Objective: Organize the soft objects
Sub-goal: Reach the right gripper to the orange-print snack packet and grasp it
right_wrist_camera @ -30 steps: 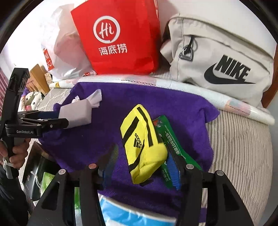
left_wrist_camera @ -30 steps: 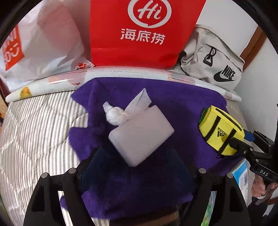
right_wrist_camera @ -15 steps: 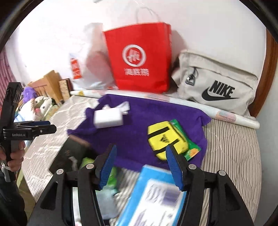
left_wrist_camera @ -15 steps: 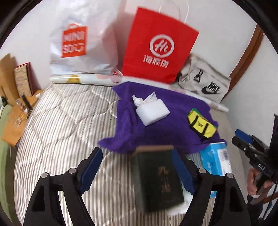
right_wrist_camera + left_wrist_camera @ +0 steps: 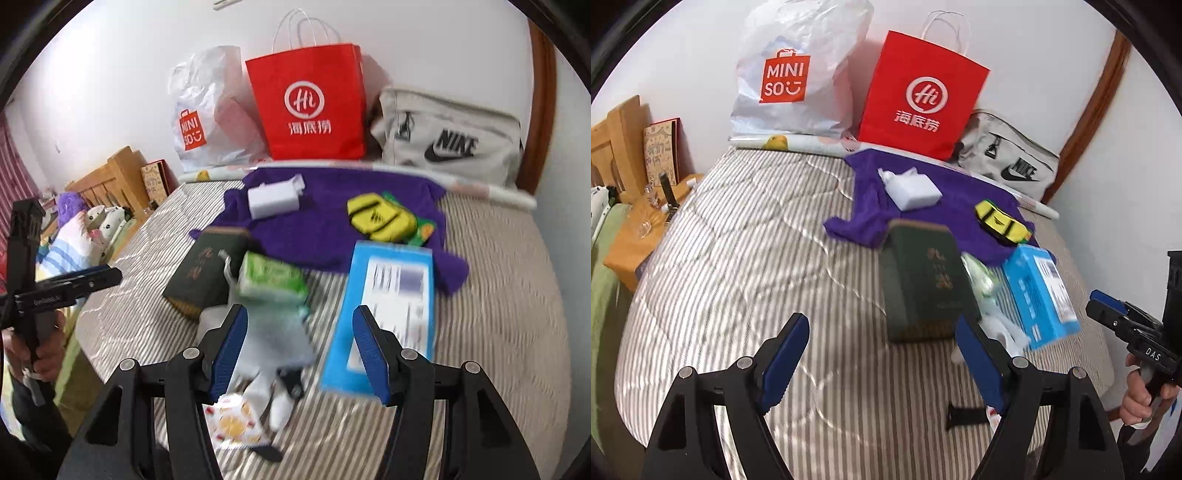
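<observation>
Red "Hi" bag (image 5: pixel 921 99), MINISO bag (image 5: pixel 790 74), Nike pouch (image 5: pixel 450 136); both grippers' fingers apart, empty.

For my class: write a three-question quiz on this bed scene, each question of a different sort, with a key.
1. True or false: the left tool holds the dark green book.
2. What lies on the purple towel? A) white pouch and yellow pouch B) blue box C) red bag
3. Fill in: the grey bag reads ____.

Key: 1 false; 2 A; 3 NIKE
</observation>
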`<state>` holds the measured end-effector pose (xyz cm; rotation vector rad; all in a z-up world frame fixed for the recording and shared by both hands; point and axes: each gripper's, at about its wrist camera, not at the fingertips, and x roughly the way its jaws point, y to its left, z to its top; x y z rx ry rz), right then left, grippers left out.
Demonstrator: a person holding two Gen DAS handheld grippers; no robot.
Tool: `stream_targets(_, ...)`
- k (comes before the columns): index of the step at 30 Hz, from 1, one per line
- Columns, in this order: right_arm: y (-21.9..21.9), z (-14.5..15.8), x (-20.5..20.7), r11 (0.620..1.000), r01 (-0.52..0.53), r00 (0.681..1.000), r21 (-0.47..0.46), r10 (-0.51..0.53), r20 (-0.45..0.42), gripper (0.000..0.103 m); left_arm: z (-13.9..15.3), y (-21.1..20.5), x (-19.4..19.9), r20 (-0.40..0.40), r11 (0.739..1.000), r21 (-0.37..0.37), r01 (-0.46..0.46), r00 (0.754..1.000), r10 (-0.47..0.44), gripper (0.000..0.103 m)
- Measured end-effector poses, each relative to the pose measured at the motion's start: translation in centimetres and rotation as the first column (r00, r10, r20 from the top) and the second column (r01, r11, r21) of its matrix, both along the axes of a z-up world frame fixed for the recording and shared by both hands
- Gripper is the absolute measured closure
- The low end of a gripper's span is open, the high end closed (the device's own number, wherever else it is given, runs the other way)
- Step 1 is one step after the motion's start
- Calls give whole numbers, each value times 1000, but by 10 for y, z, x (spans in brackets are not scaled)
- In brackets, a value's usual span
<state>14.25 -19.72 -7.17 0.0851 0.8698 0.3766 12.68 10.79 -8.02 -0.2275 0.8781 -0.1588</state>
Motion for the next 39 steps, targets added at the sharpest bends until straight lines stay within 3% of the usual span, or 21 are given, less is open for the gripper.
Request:
stream_targets(8, 8, -17, -51, 999, -36, 999, 2, 36, 27, 43, -22, -21, -32, -15, 1000, 9, 22, 1000, -22, 23)
stream_targets(15, 39, -48, -79, 987, -163, 986, -8, 163, 17, 43, -44, -29, -42, -58, 1000, 22, 6, 998, -5, 23)
stream_targets(22, 72, -78, -80, 971, -199, 980, -132, 201, 2, 43, -52, -25, -39, -85, 1000, 21, -9, 996, 11, 22)
stream_targets(34, 93, -107, -67, 960, -163, 986, -226, 163, -20, 40, -70, -14, -36, -126, 1000, -3, -7, 992, 7, 22)
stream_targets(37, 89, -102, -68, 962, -158, 987, -222, 162, 2, 62, -74, -17, -36, -138, 1000, -5, 0, 990, -1, 22)
stream_targets(39, 83, -98, -69, 966, -160, 986, -202, 165, 4, 67, -76, -20, -36, -146, 1000, -7, 7, 989, -8, 22)
